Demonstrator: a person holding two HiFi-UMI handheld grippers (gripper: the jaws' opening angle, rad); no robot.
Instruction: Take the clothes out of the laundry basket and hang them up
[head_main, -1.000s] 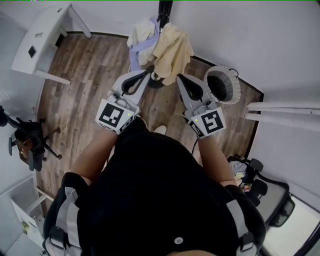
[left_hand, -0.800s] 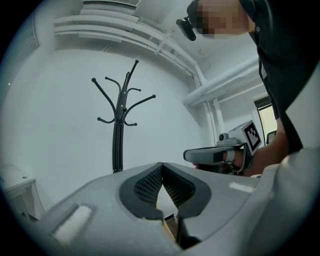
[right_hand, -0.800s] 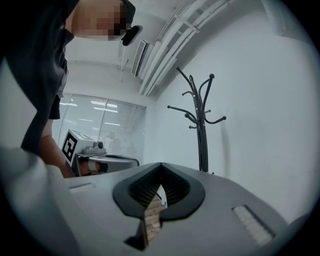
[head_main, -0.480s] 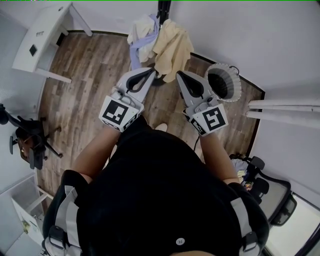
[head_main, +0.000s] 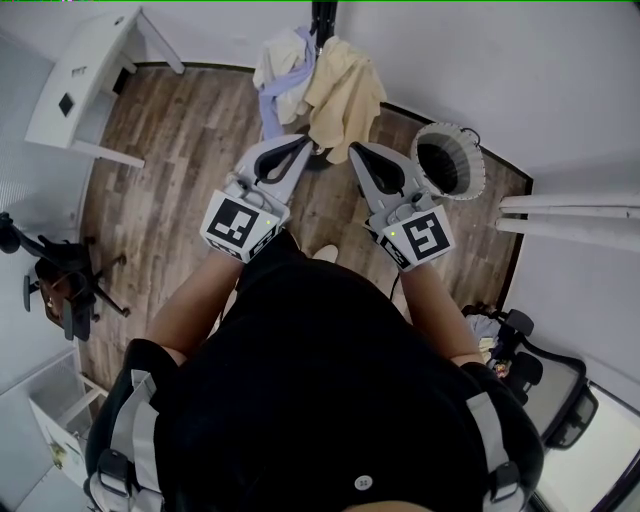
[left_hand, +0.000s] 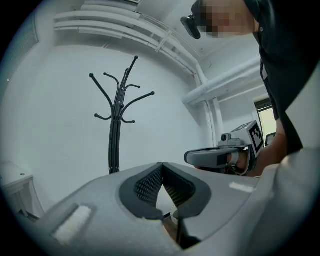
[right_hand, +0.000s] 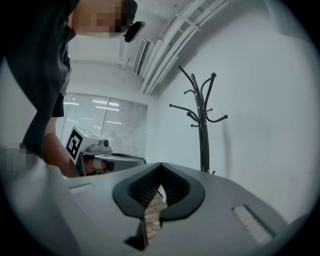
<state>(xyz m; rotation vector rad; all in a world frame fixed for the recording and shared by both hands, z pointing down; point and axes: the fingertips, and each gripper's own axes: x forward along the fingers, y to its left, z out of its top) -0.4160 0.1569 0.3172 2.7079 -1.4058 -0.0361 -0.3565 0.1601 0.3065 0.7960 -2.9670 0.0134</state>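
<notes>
Right claw (head_main: 356, 152) clenched on nothing, left claw (head_main: 303, 142) the same, and I've got the laundry basket (head_main: 478, 172) just to the right, nearer the right one, while the clothes (head_main: 340, 95) hang on the coat stand (head_main: 324, 14) dead ahead.

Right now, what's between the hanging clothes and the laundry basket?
Nothing sits there. In the head view, only bare wooden floor shows between the hanging clothes and the laundry basket.
</notes>
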